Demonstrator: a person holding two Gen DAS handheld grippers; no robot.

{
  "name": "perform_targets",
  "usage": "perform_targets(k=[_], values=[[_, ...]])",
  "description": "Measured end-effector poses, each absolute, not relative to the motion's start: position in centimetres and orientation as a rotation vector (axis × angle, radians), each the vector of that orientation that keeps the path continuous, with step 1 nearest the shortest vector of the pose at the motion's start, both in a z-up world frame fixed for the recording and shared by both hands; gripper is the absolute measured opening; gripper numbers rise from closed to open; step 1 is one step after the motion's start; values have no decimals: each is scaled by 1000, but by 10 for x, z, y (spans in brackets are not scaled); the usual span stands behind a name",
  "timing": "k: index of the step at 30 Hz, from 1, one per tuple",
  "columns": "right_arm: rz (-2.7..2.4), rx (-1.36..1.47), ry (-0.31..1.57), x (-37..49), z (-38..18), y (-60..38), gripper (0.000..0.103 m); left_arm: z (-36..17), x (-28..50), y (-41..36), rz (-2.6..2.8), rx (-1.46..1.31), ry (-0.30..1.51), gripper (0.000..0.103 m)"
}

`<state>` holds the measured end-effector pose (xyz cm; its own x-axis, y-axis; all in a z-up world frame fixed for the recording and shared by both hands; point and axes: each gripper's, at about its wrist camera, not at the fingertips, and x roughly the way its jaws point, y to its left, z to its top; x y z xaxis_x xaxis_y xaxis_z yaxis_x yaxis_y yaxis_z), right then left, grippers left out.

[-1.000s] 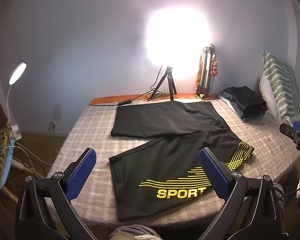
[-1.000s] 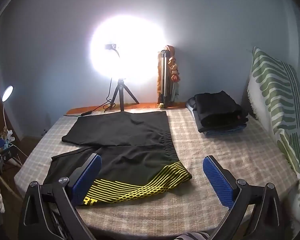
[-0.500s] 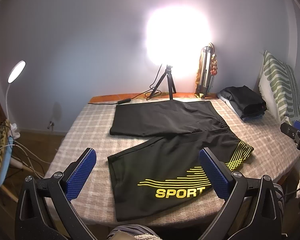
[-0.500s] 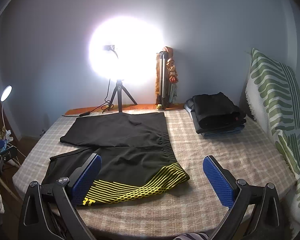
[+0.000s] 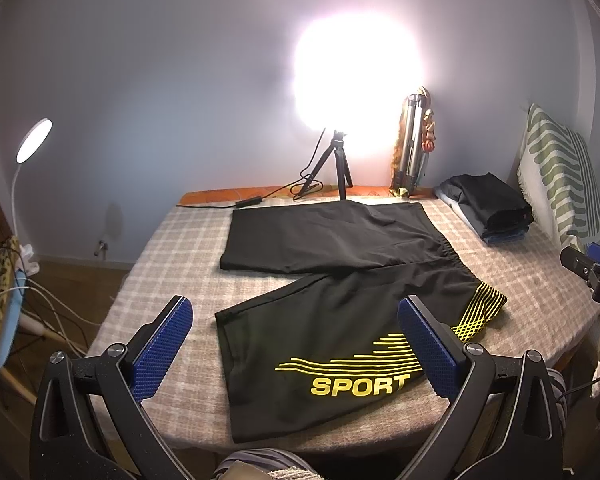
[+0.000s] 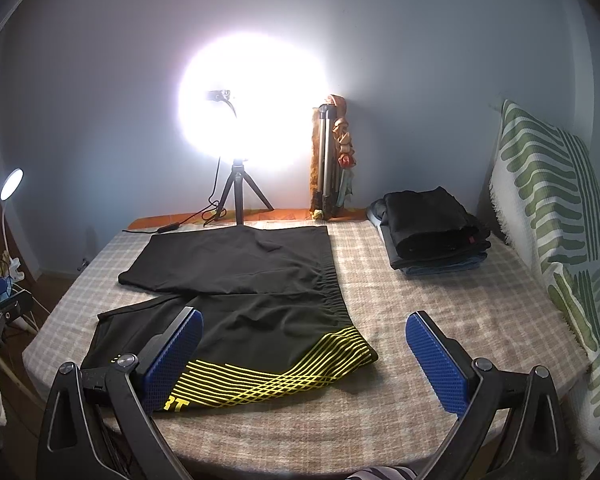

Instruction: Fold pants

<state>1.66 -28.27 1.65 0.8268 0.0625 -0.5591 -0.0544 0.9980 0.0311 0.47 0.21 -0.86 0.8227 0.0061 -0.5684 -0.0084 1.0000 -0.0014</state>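
left wrist view shows the black sport shorts (image 5: 340, 320) spread flat mid-frame on the checked surface (image 5: 172, 248), ready for folding, with left gripper (image 5: 296, 344) and right gripper (image 6: 304, 356) hovering, jaws apart and empty

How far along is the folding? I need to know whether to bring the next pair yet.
Done: a stack of folded clothes sits at the far right of the bed. In hand: nothing; the left gripper and right gripper are both open above the near edge. Left: everything on the black SPORT shorts, which lie spread flat with the legs apart, no fold made.
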Motion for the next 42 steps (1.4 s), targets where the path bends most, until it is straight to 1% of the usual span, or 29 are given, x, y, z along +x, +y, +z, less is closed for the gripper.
perform_targets(k=[29,42], values=[[32,-27,592,16,16,-275,103,-11,4,4,9,-20,608,102],[69,-21,602,24,12,-277,103,-22,11,19,21,-17,641,102]])
